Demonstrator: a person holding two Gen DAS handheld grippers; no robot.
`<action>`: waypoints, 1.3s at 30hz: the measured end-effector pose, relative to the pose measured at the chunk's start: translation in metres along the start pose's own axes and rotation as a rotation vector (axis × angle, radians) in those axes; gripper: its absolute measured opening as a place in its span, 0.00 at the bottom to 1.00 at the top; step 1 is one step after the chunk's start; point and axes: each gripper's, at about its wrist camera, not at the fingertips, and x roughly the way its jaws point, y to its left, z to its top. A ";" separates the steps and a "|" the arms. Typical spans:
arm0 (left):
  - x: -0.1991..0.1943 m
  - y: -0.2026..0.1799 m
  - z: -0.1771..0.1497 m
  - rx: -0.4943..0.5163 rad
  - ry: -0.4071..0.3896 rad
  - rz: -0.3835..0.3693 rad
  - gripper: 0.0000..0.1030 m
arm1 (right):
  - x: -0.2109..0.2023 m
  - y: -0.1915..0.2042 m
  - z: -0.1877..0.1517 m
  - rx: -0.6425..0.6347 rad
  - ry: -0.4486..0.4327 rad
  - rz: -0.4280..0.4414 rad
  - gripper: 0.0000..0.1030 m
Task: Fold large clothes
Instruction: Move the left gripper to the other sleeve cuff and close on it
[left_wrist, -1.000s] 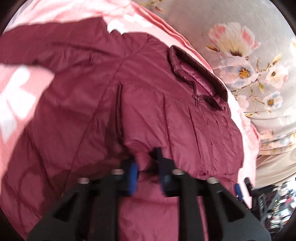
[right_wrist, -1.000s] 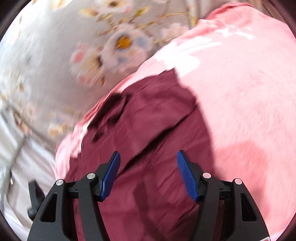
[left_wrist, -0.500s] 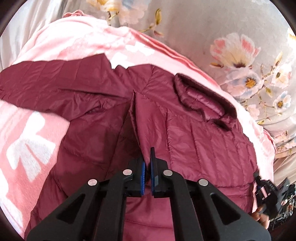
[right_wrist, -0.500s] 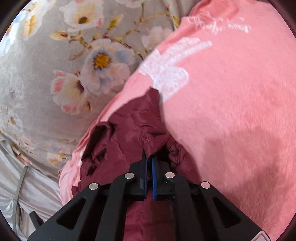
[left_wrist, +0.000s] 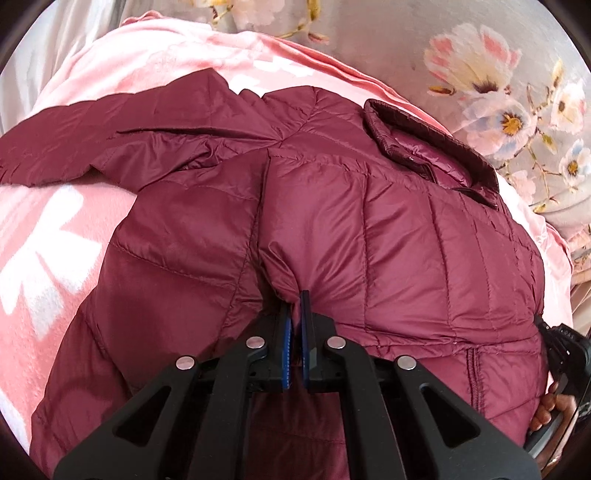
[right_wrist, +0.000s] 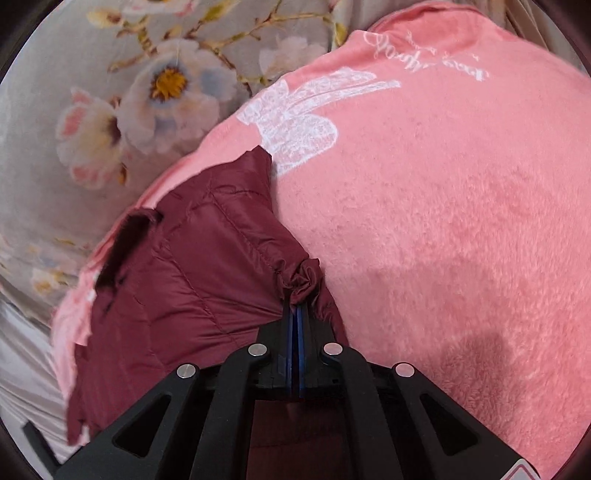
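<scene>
A maroon quilted puffer jacket (left_wrist: 369, 229) lies spread on a pink blanket (left_wrist: 44, 236), collar (left_wrist: 428, 147) at the upper right, one sleeve stretched to the left. My left gripper (left_wrist: 295, 299) is shut on a pinched fold of the jacket's front edge. In the right wrist view the jacket (right_wrist: 192, 266) covers the lower left, and my right gripper (right_wrist: 295, 306) is shut on a bunched edge of its fabric beside the bare blanket (right_wrist: 443, 221).
A grey floral sheet (left_wrist: 498, 74) runs along the far side of the blanket; it shows as well in the right wrist view (right_wrist: 92, 92). A hand holding the other gripper's handle (left_wrist: 554, 402) shows at the left wrist view's right edge.
The right gripper's jaws went from wide open over the jacket to shut on its bunched edge. The left gripper closed fully on the fold, and the jacket front now looks pulled taut.
</scene>
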 end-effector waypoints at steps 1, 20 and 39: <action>0.000 -0.001 -0.001 0.008 -0.007 0.008 0.03 | 0.001 0.005 -0.001 -0.035 0.001 -0.032 0.00; -0.118 0.174 0.048 -0.321 -0.266 0.223 0.64 | -0.098 0.200 -0.155 -0.670 -0.179 0.054 0.28; -0.061 0.387 0.113 -0.669 -0.228 0.292 0.63 | -0.009 0.275 -0.210 -0.773 0.060 -0.031 0.29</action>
